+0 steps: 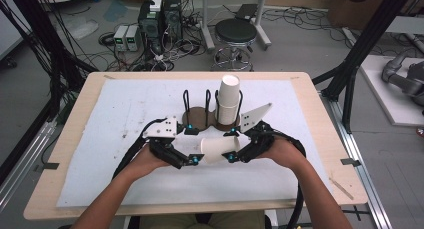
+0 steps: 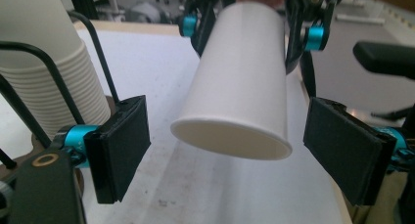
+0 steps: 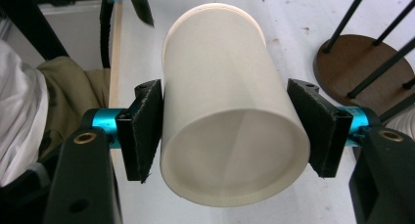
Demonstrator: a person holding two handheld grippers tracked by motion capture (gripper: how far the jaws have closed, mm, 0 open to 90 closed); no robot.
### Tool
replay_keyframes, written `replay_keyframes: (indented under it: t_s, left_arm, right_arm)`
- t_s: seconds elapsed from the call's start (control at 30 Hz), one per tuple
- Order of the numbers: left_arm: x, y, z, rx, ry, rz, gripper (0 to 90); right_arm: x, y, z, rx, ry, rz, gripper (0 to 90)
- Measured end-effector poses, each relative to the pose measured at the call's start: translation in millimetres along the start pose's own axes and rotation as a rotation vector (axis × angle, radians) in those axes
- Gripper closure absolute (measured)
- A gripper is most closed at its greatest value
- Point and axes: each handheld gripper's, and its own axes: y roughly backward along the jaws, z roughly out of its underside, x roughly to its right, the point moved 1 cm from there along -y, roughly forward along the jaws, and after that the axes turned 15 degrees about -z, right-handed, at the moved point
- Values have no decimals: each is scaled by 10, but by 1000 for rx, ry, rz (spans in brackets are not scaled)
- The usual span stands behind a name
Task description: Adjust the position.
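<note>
So the right gripper (image 1: 231, 145) is clamping a single white paper cup (image 1: 218, 150), both pads pressing on the cup's sides near its closed bottom; the cup is lying sideways above the white mat (image 1: 115, 139), its open rim pointing toward the left gripper (image 1: 191, 145). In the right gripper view the cup (image 3: 230, 116) is sitting squarely between the pads (image 3: 142, 131), bottom end facing the camera. In the left gripper view the cup (image 2: 240, 82) is hanging rim-first between that gripper's wide-open jaws, its pads (image 2: 122, 145) standing clear of the cup on both sides and gripping nothing. The inside of the cup isn't showing in any view. Behind the grippers, a round brown wooden base (image 1: 200, 116) with upright black wire loops (image 1: 208, 100) is acting as a cup holder; a stack of white paper cups (image 1: 228, 100) is standing upside down in its right side, rims nested, closed end up. The stack (image 2: 49, 77) is also showing beside the left gripper's left pad. The holder's other loops are standing without cups. The mat is covering most of the wooden table (image 1: 320, 134).
</note>
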Motion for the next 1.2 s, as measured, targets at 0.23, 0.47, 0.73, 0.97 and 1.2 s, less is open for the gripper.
replay_keyframes:
  t_s: [0.23,0.47,0.73,0.97,1.2]
  left_arm:
    - [-7,60,88,106,43,-14,171]
    - [36,58,151,145,61,-2,165]
    - [90,8,172,164,59,28,163]
    - [139,-47,153,179,47,50,162]
    - [167,-116,157,176,51,73,162]
  right_arm:
    - [-26,21,140,105,-12,2,332]
    - [-39,5,289,247,-43,-25,333]
    - [-29,-80,377,306,-62,-62,332]
    - [-30,-121,350,330,-59,-95,333]
    - [-39,-143,303,367,-47,-132,333]
